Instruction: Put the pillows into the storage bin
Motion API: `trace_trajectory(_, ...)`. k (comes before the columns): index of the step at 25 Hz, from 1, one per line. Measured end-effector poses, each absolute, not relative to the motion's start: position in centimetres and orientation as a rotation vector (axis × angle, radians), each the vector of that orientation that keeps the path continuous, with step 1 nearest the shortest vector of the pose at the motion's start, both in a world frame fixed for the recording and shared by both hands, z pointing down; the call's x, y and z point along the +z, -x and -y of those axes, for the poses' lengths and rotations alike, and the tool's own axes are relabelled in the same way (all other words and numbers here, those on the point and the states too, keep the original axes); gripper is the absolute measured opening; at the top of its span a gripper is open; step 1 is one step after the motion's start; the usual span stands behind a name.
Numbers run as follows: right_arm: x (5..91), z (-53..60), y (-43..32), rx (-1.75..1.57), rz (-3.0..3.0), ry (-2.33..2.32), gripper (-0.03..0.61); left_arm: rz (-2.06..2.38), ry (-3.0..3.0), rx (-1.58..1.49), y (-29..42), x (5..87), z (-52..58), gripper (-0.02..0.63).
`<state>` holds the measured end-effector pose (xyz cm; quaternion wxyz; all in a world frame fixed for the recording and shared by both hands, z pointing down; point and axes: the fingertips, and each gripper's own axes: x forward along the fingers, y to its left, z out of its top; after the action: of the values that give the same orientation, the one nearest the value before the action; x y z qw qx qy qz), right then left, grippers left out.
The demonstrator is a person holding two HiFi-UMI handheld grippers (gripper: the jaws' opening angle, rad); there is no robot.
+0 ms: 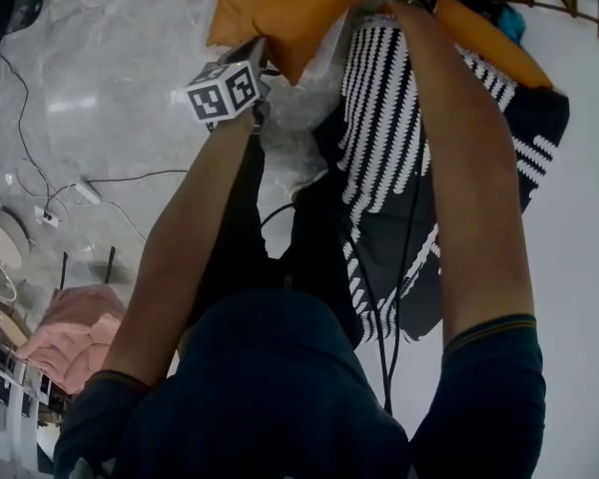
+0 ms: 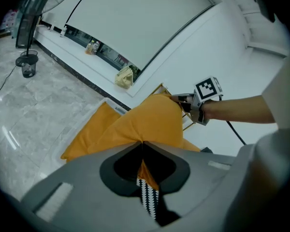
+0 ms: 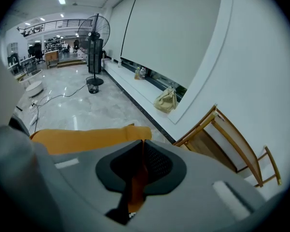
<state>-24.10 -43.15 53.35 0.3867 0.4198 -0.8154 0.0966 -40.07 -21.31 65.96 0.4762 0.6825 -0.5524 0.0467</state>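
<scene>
Both left tool [image 2: 142, 145] and right tool [image 3: 142, 143] pinch the orange pillow [image 2: 145, 117].

Storage bin [image 2: 117, 108]: only a rim stretch shows, the rest lies under the orange pillow [image 2: 150, 124]. Ledge items [image 2: 92, 46]: too small to identify.

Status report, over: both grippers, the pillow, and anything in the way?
Left gripper shut on pillow, right gripper shut on it too. Pillow held over bin, not in yet. Wooden chair close beside.

The first pillow [image 2: 150, 122] is over the storage bin [image 2: 112, 108], the second pillow [image 1: 389, 138] beside it, a chair [image 3: 222, 134] behind them
</scene>
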Motion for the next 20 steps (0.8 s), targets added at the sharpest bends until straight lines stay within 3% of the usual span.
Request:
trace_trajectory(3,54.0,43.1,24.6,0.253,2.069,-1.055,0.036,1.322,-1.675,0.208,38.8,68.3,20.9,0.034)
trace_trajectory(5,54.6,43.1,25.0,0.255,2.062,-1.041,0.062,1.213,-1.702,0.286,36.8,69.9,20.3,0.192)
trace_trajectory(6,54.9,43.1,25.3,0.255,2.057,-1.033,0.077,1.183,-1.717,0.315,36.2,70.2,20.2,0.198)
trace_trajectory(15,58.0,43.4,27.6,0.25,2.022,-0.958,0.077,1.339,-1.891,0.301,41.5,63.0,25.3,0.11)
trace_trajectory(20,50.5,41.3,26.4,0.405,2.224,-1.109,0.077,1.41,-2.074,0.239,43.5,53.1,29.5,0.1)
